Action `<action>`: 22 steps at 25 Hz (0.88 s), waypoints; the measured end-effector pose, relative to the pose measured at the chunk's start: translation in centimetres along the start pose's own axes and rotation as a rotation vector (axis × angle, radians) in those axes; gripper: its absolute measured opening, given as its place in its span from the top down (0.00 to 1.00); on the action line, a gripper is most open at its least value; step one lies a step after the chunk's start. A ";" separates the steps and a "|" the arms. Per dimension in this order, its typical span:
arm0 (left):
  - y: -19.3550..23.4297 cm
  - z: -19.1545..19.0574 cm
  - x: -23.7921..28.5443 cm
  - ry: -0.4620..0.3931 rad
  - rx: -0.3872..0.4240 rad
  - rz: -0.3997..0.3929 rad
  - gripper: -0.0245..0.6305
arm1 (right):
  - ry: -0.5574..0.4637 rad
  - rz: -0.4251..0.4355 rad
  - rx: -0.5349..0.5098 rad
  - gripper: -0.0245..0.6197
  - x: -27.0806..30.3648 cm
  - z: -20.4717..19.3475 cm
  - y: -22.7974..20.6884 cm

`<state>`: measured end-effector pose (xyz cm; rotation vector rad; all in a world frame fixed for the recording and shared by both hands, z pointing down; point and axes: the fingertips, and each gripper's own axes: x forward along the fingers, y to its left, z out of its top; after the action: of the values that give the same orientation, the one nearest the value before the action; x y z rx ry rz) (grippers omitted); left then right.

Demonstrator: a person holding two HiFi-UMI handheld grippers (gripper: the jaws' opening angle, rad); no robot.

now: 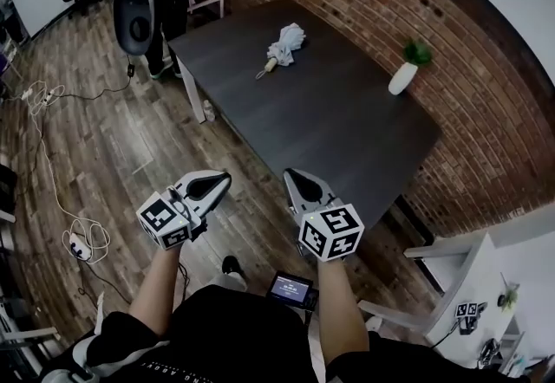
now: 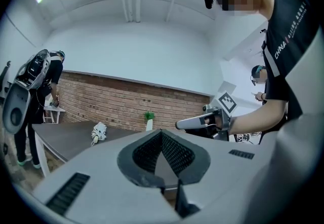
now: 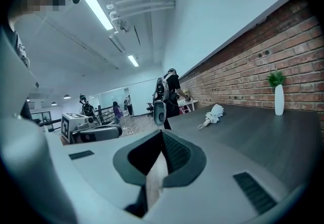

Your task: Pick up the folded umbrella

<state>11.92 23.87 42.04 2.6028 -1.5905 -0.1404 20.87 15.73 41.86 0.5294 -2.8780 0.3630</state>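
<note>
umbrella (image 1: 284, 45): white, folded, lying on dark table (image 1: 347, 134) | left claw (image 1: 225, 175), right claw (image 1: 289, 172): pressed together

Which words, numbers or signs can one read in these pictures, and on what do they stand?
"CHNA": white print on the black shirt, left gripper view; smaller print beside it unreadable.
Print on its hem, head view: too blurred.
Small screen: too small.

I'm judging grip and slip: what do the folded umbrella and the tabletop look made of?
The folded umbrella: soft pale matt fabric, going by its loose crumpled folds. The tabletop: dark smooth board with a faint sheen, probably laminate or painted wood; no grain shows.
</note>
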 end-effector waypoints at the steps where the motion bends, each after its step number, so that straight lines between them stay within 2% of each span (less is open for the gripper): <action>1: 0.8 0.1 0.1 0.002 -0.001 -0.013 0.96 | -0.002 -0.009 -0.002 0.95 1.3 0.4 0.1; 6: 4.3 0.3 0.0 0.023 0.001 -0.054 0.96 | 0.000 -0.007 0.005 0.95 6.5 1.4 0.7; 16: 9.1 -0.7 -1.1 0.023 -0.038 -0.034 0.96 | 0.014 -0.021 0.058 0.95 10.8 0.8 -0.7; 22: 12.6 -1.0 -0.3 0.031 -0.033 -0.012 0.96 | 0.006 -0.012 0.096 0.95 14.1 0.9 -2.7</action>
<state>0.79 18.46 44.58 2.5770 -1.5499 -0.1253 8.76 8.46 44.80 0.5599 -2.8621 0.5020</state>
